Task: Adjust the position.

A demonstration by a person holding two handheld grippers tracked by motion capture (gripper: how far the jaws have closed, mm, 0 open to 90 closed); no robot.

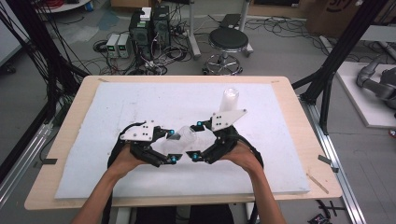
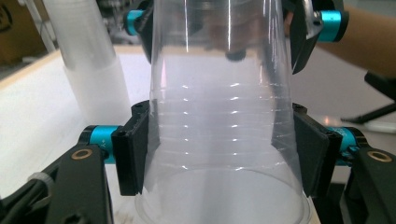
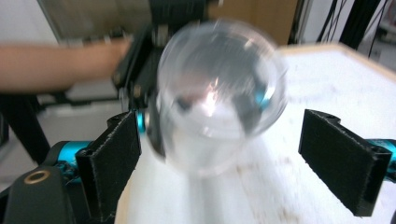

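Clear plastic cup (image 2: 224,121) was clamped sideways in left tool (image 1: 172,145); right tool (image 1: 198,140) stood open at its base. Grip best kept light, avoiding crushing.

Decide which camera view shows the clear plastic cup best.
The left gripper view: the clear plastic cup is sharp, clamped between black pads. The right gripper view blurs it; the high view shows it small.

The cup (image 2: 224,121) was clear, glossy plastic with fine moulded ribs. Just beside the cup, the jaw pads (image 2: 133,149) looked matt black and slightly fuzzy. Under the cup, the white foam sheet (image 1: 140,102) was dull and grainy, on a smooth pale wooden table (image 1: 299,121).
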